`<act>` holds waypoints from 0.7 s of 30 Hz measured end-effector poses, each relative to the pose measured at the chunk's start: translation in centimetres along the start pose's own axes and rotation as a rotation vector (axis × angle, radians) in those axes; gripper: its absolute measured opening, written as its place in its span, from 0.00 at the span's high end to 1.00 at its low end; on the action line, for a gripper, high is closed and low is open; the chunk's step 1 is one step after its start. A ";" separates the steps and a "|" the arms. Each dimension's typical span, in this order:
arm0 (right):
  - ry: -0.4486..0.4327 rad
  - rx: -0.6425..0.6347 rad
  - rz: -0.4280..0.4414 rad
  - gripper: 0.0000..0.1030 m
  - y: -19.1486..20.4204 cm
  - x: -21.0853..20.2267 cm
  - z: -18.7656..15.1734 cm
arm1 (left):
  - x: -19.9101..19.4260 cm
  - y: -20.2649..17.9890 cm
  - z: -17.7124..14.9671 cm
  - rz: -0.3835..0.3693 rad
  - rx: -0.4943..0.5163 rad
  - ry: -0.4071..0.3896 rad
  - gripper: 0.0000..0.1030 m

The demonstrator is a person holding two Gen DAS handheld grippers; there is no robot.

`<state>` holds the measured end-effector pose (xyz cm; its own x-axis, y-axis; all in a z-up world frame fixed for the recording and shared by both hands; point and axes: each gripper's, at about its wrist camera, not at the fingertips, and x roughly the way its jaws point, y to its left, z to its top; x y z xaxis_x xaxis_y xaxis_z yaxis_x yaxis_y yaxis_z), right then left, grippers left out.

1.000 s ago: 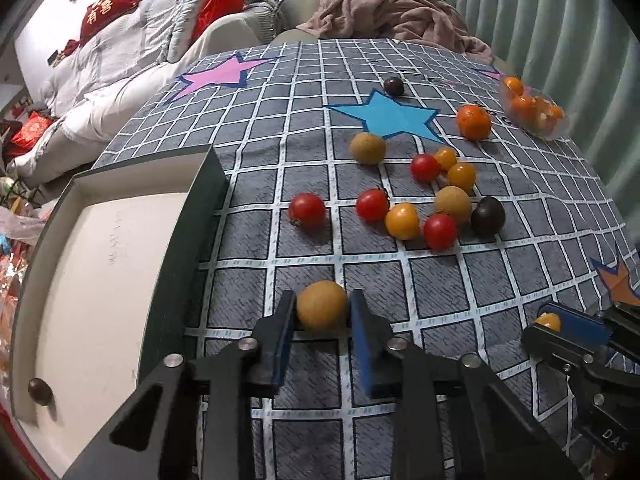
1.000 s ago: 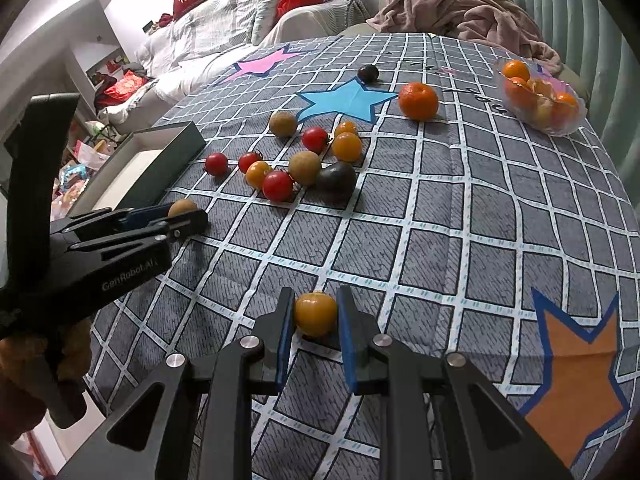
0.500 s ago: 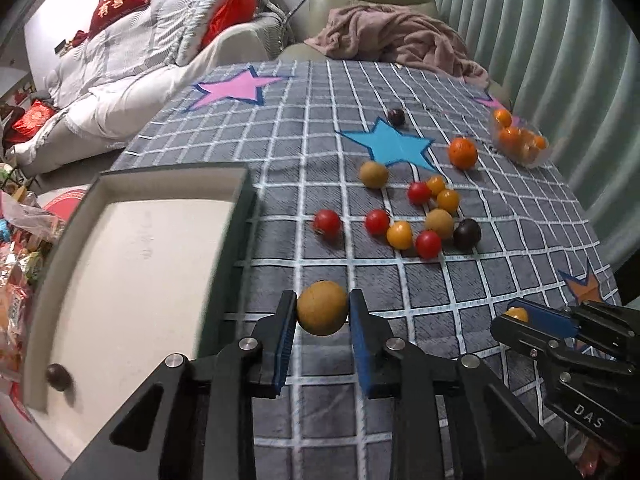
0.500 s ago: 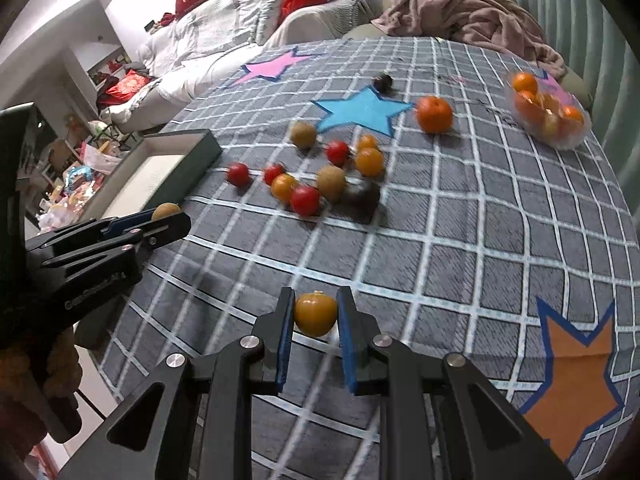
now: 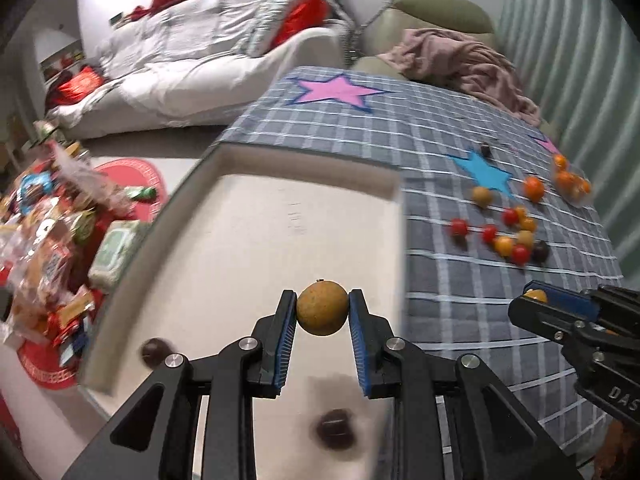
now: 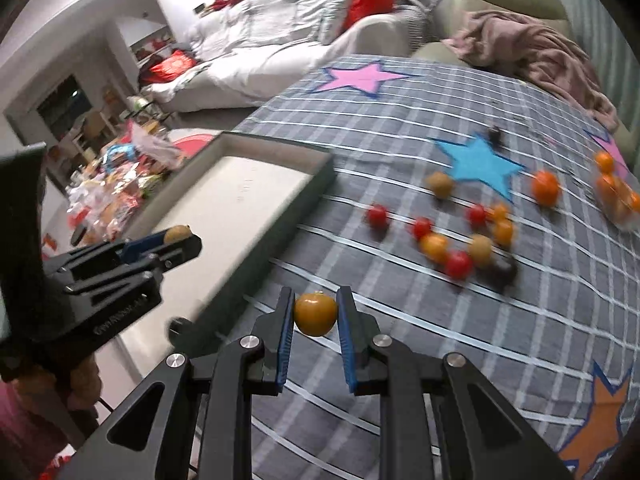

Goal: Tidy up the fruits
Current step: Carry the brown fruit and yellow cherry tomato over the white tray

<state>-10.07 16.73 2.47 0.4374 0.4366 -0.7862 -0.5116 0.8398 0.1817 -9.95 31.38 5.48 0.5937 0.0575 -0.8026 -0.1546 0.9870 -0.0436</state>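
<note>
My left gripper (image 5: 322, 312) is shut on a round tan-brown fruit (image 5: 322, 309) and holds it in the air over the shallow white-floored box (image 5: 304, 184). Two dark fruits (image 5: 154, 350) (image 5: 334, 434) lie in the box below. My right gripper (image 6: 315, 312) is shut on a small orange-yellow fruit (image 6: 315, 314), held above the grey checked cloth near the box's dark green wall (image 6: 280, 236). The left gripper also shows in the right wrist view (image 6: 180, 236), over the box. A loose cluster of red, orange, tan and dark fruits (image 6: 460, 240) lies on the cloth.
A larger orange (image 6: 545, 187) and a clear bag of oranges (image 6: 616, 196) sit at the far right. A lone dark fruit (image 6: 495, 134) lies beyond the blue star. Snack packets (image 5: 52, 240) litter the floor left of the table. A sofa stands behind.
Both grippers have lifted their fruits off the cloth and swung left. My left gripper now hangs over the box; my right one has come close to the box's wall.
</note>
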 end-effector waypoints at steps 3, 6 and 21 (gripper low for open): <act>0.016 -0.044 0.023 0.78 2.8 1.6 0.9 | 0.4 2.1 -0.4 0.028 -0.029 0.008 0.73; 0.036 -0.078 0.037 0.78 4.9 2.9 1.5 | 1.0 3.7 -0.7 0.048 -0.048 0.024 0.73; 0.181 -0.229 -0.031 0.78 9.0 9.4 2.7 | 3.6 5.0 -1.8 0.135 -0.008 0.091 0.73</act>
<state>-8.57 29.25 -1.75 0.3269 0.3299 -0.8856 -0.6626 0.7482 0.0341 -10.04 36.21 1.33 0.4929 0.1758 -0.8521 -0.2351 0.9699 0.0641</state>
